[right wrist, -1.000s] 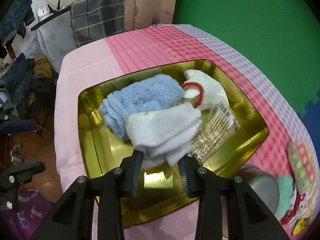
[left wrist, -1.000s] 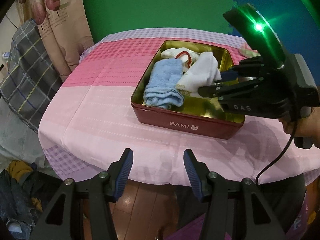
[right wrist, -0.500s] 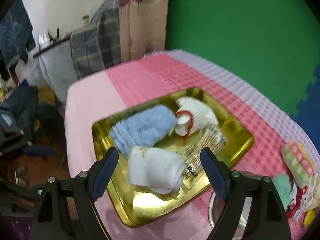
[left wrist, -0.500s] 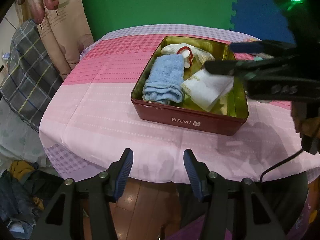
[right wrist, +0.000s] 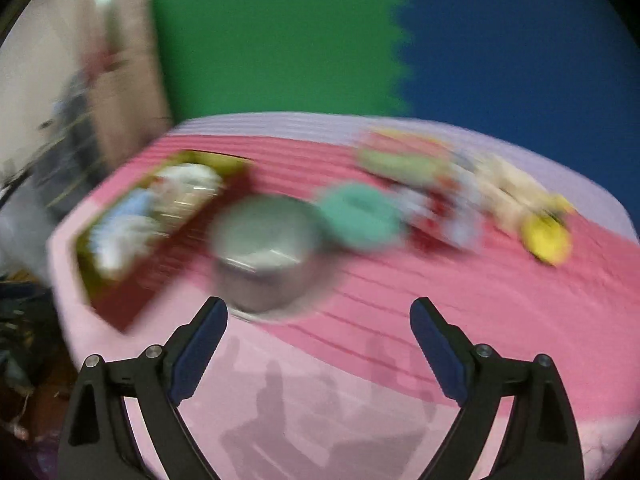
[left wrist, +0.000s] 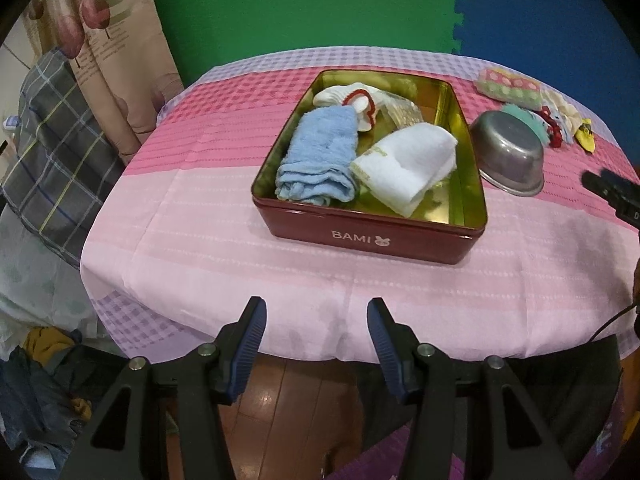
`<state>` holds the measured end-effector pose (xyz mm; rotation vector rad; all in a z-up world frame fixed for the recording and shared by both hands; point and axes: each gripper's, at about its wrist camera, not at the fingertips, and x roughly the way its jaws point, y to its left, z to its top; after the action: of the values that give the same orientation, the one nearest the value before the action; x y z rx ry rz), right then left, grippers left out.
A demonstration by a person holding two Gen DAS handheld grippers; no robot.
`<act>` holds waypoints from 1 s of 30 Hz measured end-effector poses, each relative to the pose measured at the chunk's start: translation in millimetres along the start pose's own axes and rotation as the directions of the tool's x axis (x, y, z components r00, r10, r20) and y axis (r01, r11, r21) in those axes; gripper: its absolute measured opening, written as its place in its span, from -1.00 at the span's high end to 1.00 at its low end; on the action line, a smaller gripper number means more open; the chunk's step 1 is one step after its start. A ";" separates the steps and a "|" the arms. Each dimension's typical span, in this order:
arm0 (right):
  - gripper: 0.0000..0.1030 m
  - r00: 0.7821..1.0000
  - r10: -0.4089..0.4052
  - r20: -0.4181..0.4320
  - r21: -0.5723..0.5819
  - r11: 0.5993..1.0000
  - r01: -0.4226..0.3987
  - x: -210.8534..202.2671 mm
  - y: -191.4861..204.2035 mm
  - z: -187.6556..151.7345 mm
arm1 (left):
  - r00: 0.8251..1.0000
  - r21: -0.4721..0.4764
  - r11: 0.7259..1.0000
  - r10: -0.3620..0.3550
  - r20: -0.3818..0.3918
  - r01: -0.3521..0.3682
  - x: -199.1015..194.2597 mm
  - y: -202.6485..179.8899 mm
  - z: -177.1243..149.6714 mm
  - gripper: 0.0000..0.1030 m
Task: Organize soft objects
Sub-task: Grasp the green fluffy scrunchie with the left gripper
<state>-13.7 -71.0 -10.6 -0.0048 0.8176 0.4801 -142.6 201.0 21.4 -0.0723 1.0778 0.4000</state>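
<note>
With both grippers, left (left wrist: 316, 332) and right (right wrist: 318, 334), wide open and empty, we should approach the teal cloth (right wrist: 358, 216) at 12 o'clock slowly.

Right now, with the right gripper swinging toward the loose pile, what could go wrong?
1. The metal bowl sits between the tin and the soft items; the open right gripper could knock it on a low pass.
2. The right wrist view is motion-blurred, so aiming at a single item may be unreliable.
3. The white towel lies loosely against the blue towel; another drop may bunch them up.
</note>
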 end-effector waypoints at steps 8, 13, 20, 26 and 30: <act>-0.80 0.959 -0.273 -0.076 0.107 0.954 0.280 -5.6 -110.8 -30.4 | 1.000 0.056 0.998 0.018 0.008 -0.018 -6.2 -18.3 0.9 -0.04; -0.84 0.938 -0.327 -0.114 0.132 0.931 0.340 -1.0 -139.5 -33.0 | 0.999 0.093 0.995 0.034 0.020 -0.035 -11.7 -31.7 4.9 -0.04; -0.94 0.930 -0.338 -0.143 0.174 0.916 0.360 6.1 -159.2 -32.1 | 0.997 0.159 0.985 0.057 0.049 -0.064 -20.3 -56.3 18.8 -0.04; -0.98 0.932 -0.325 -0.160 0.214 0.910 0.354 8.9 -174.1 -32.7 | 0.996 0.209 0.975 0.067 0.065 -0.080 -23.2 -80.1 31.9 -0.04; -0.98 0.936 -0.308 -0.168 0.226 0.913 0.341 12.5 -180.2 -31.3 | 0.995 0.247 0.965 0.071 0.071 -0.087 -23.4 -99.5 41.4 -0.04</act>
<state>46.1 -232.6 -73.0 0.0628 0.9797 0.0577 -82.3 112.5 48.0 0.2068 1.0650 0.3326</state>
